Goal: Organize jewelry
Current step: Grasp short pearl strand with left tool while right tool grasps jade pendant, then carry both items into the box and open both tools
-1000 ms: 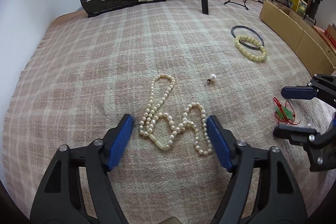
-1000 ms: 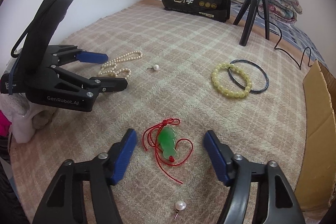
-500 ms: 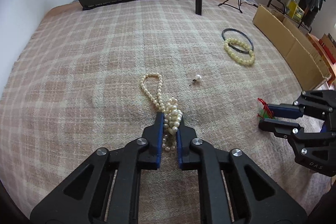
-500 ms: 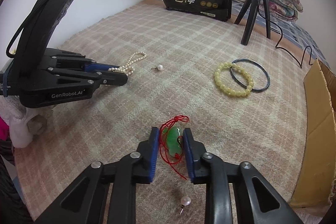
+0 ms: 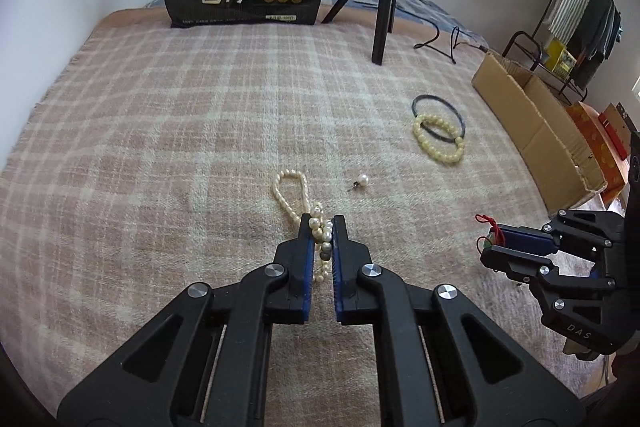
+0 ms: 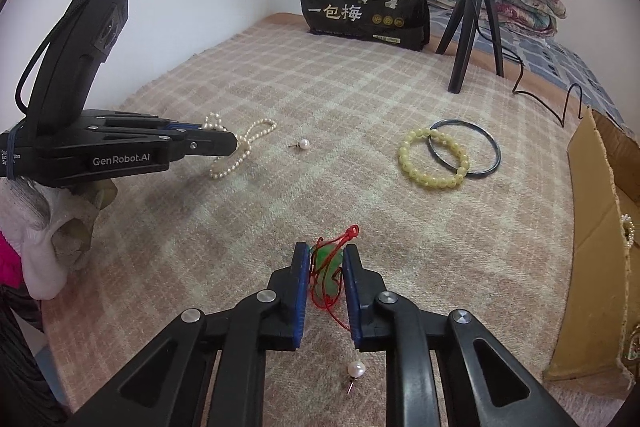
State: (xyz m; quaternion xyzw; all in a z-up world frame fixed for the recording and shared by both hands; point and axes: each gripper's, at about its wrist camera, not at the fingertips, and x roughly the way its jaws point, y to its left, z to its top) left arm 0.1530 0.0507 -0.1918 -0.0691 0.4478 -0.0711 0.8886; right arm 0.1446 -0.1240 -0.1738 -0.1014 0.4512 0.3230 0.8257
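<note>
Left tool (image 5: 322, 223): pressed onto a bunched section of the pearl necklace (image 5: 298, 203); the far loop is left trailing on the bed's blanket (image 5: 160, 147).
Right tool (image 6: 325, 259): closed on the green pendant (image 6: 329, 267), its red cord (image 6: 352, 231) caught between the pads and hanging loose below.
Risk, necklace: smooth round beads may be squeezed out of the pads, or the trailing loop snagged on the coarse woven plaid.
Risk, pendant: the glossy stone could be slipped free, leaving only thin cord pinched.
Loose pieces: a pearl stud (image 6: 355, 371) near the right tool could be knocked; another stud (image 5: 362, 180) lies farther off.
Far right: a yellow bead bracelet (image 5: 439, 139) overlaps a dark bangle (image 5: 438, 107), beside a cardboard box (image 5: 536, 131).
</note>
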